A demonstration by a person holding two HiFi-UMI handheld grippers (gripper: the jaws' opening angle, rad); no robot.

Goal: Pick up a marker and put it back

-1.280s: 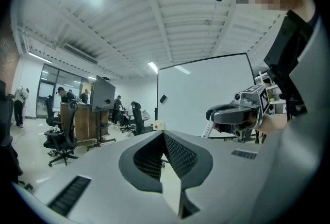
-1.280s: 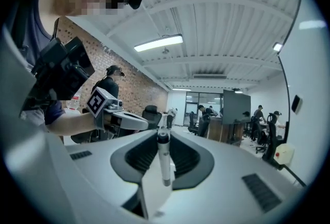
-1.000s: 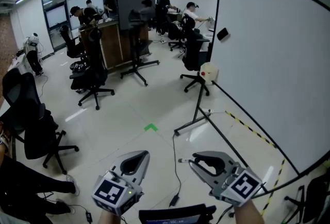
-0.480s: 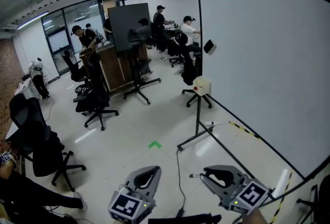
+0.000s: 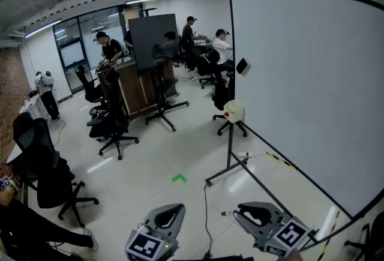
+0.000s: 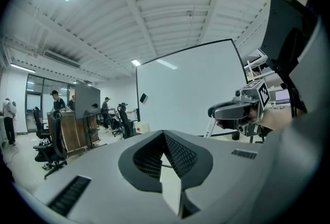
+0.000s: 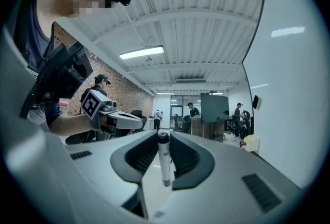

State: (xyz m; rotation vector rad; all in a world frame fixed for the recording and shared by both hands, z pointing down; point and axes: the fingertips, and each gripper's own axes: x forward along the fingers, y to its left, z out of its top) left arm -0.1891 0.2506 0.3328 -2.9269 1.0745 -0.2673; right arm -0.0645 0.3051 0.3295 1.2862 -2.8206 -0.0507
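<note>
Left hand-held gripper (image 6: 164, 134): one; jaws together, nothing between them
Right hand-held gripper (image 7: 164, 138): one; clamped on the marker
Marker (image 7: 163, 160): one; crosswise in the right jaws
Views: right gripper view shows the whole grip; head view shows only one end, poking out sideways
Whiteboard (image 5: 300, 86): one; on a stand, beyond, right
Chairs (image 5: 113, 128): several; farther back

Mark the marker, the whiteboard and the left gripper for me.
marker (image 7: 163, 158): right gripper view, mid-barrel.
whiteboard (image 5: 300, 92): head view, bare white face.
left gripper (image 5: 178, 210): head view, at its fingertips.
</note>
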